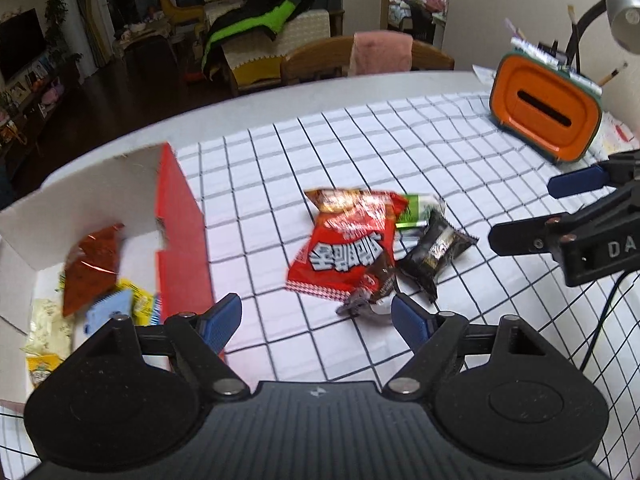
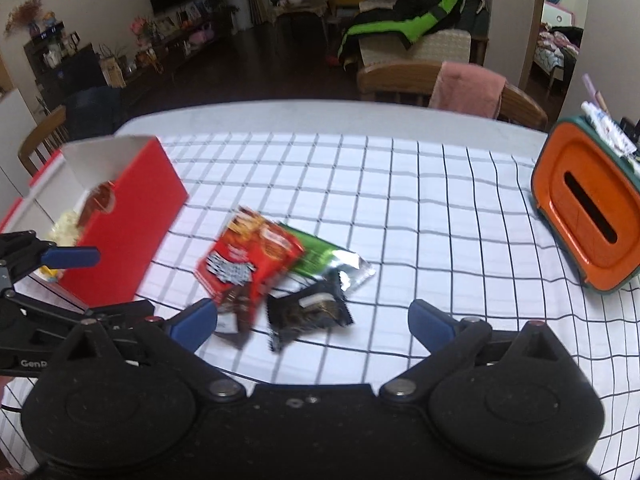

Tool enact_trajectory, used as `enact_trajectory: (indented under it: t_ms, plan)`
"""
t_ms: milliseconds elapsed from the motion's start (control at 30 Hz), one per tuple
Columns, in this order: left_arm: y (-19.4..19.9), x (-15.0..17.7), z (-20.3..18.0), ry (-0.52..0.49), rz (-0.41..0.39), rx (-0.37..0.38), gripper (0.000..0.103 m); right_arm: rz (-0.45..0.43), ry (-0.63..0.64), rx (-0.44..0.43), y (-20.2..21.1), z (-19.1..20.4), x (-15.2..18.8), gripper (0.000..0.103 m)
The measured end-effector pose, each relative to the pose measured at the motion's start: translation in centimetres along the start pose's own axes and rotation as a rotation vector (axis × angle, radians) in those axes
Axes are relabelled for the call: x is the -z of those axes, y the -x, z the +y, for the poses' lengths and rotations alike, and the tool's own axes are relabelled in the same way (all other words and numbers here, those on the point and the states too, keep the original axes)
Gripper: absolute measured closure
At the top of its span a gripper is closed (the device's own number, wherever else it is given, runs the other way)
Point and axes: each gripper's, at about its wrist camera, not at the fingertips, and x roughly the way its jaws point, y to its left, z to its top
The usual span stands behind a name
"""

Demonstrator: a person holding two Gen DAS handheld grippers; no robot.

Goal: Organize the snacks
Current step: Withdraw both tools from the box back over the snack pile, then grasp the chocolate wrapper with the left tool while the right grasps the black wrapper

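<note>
A red box [image 1: 182, 236] with a white inside stands at the left and holds several snack packets, among them a red-brown one [image 1: 94, 264]. On the checked cloth lie a big red snack bag [image 1: 348, 244], a green packet [image 1: 416, 210] behind it, a black packet [image 1: 438, 254] and a small dark wrapper [image 1: 366, 300]. My left gripper [image 1: 316, 320] is open and empty, just near of the red bag. My right gripper [image 2: 312, 320] is open and empty, over the black packet [image 2: 308, 312], with the red bag [image 2: 250, 264], green packet [image 2: 328, 258] and box [image 2: 128, 220] ahead and left.
An orange tissue box [image 1: 546, 114] stands at the far right on the cloth, also in the right wrist view [image 2: 586, 208]. A desk lamp [image 1: 620, 8] rises behind it. Wooden chairs with a pink towel [image 1: 382, 52] stand past the table's far edge.
</note>
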Motion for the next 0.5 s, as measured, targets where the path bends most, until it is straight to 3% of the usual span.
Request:
enact_trajectory:
  t_ms: [500]
  plan:
    - [-6.0, -0.3, -2.8, -0.085, 0.112, 0.061, 0.021, 0.137, 0.125, -0.037, -7.7, -0.3, -0.2, 0.009]
